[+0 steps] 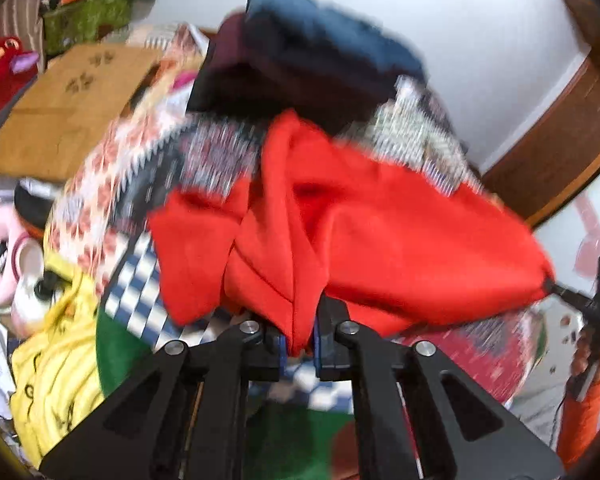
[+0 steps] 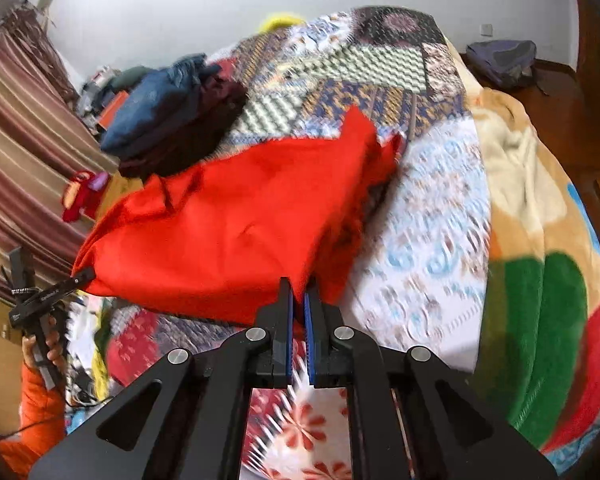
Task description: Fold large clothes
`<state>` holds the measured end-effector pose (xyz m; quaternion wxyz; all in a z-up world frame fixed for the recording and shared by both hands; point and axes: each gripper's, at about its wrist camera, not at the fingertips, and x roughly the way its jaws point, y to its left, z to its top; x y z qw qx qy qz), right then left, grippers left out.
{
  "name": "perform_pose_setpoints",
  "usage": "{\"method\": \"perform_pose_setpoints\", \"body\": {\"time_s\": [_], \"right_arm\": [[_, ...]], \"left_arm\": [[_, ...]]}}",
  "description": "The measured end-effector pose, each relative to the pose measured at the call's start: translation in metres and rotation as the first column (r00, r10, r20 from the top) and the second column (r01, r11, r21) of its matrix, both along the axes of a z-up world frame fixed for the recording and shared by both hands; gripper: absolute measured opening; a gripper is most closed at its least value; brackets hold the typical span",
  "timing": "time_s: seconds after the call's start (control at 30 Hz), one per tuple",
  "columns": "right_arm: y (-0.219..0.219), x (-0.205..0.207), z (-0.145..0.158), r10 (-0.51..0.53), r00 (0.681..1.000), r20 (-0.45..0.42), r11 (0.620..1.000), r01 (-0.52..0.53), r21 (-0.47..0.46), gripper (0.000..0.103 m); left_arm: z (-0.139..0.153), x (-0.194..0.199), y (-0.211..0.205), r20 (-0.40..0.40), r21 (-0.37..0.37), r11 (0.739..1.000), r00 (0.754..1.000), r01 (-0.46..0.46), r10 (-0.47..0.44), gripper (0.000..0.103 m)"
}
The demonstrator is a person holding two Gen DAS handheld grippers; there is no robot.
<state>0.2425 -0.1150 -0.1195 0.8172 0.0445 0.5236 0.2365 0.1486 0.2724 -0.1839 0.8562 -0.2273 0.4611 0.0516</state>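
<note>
The left gripper [image 1: 300, 344] points toward twelve o'clock, its blue-padded fingers [image 1: 280, 346] pinched nearly together on a fold of red cloth [image 1: 380, 240]. The right gripper [image 2: 299, 312] also aims at twelve o'clock, its fingers [image 2: 287, 320] clamped close on the cloth's other edge. In the right wrist view, a hand [image 2: 40, 354] in an orange sleeve [image 2: 36, 412] grips the left gripper's handle at eight o'clock.

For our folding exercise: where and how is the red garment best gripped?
At its near edge, one corner per gripper, approaching from the person's side. The left gripper and right gripper each pinch a bunched corner of the red garment, spreading it between them.
</note>
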Motion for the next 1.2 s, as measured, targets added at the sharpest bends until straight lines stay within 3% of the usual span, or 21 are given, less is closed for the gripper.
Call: {"method": "perform_pose_setpoints", "body": {"time_s": [0.1, 0.27, 0.33, 0.4, 0.53, 0.67, 0.83, 0.93, 1.03, 1.07, 1.13, 1.2], "right_arm": [[-0.009, 0.008, -0.001, -0.061, 0.998, -0.008, 0.997, 0.061, -0.041, 0.005], [-0.013, 0.012, 0.019, -0.073, 0.995, 0.065, 0.994, 0.078, -0.075, 0.009], [-0.004, 0.013, 0.029, -0.051, 0.992, 0.115, 0.993, 0.062, -0.1, 0.022], [0.008, 0.014, 0.038, -0.025, 0.985, 0.17, 0.992, 0.045, -0.114, 0.046], [0.031, 0.021, 0.043, 0.044, 0.971, 0.233, 0.99, -0.011, -0.143, 0.054], [0.052, 0.036, 0.032, 0.091, 0.968, 0.232, 0.986, -0.055, -0.161, 0.07], [0.064, 0.053, -0.005, 0.113, 0.984, 0.136, 0.977, -0.085, -0.197, 0.071], [0.059, 0.059, -0.026, 0.089, 0.994, 0.064, 0.983, -0.077, -0.169, 0.071], [0.042, 0.063, -0.034, 0.044, 0.999, 0.016, 0.995, -0.042, -0.095, 0.079], [0.036, 0.065, -0.036, 0.021, 1.0, -0.001, 0.997, -0.021, -0.075, 0.084], [0.03, 0.066, -0.039, 0.004, 1.0, -0.03, 0.999, -0.006, -0.047, 0.085], [0.027, 0.064, -0.039, 0.002, 0.999, -0.04, 0.999, -0.003, -0.033, 0.085]], "left_arm": [[-0.024, -0.004, -0.001, -0.096, 0.032, 0.999, 0.995, -0.019, 0.022, 0.033], [-0.018, -0.001, -0.003, -0.118, 0.096, 0.995, 0.992, -0.024, 0.035, 0.042], [-0.009, 0.005, -0.004, -0.112, 0.117, 0.993, 0.993, -0.014, 0.027, 0.044], [0.001, 0.015, -0.004, -0.104, 0.139, 0.99, 0.994, -0.004, 0.018, 0.048], [0.023, 0.034, 0.001, -0.049, 0.228, 0.973, 0.998, -0.027, 0.039, 0.066], [0.044, 0.05, 0.007, 0.025, 0.276, 0.959, 0.998, -0.055, 0.05, 0.083], [0.016, 0.099, 0.013, -0.053, 0.293, 0.955, 0.998, 0.03, -0.015, 0.084], [-0.026, 0.136, 0.017, -0.197, 0.305, 0.944, 0.978, 0.128, -0.069, 0.084], [-0.06, 0.161, 0.025, -0.289, 0.27, 0.946, 0.952, 0.178, -0.096, 0.068], [-0.063, 0.165, 0.029, -0.292, 0.256, 0.95, 0.951, 0.177, -0.098, 0.068], [-0.06, 0.169, 0.041, -0.258, 0.315, 0.939, 0.965, 0.135, -0.052, 0.068], [-0.055, 0.165, 0.066, -0.229, 0.338, 0.941, 0.972, 0.031, 0.05, 0.068]]}}
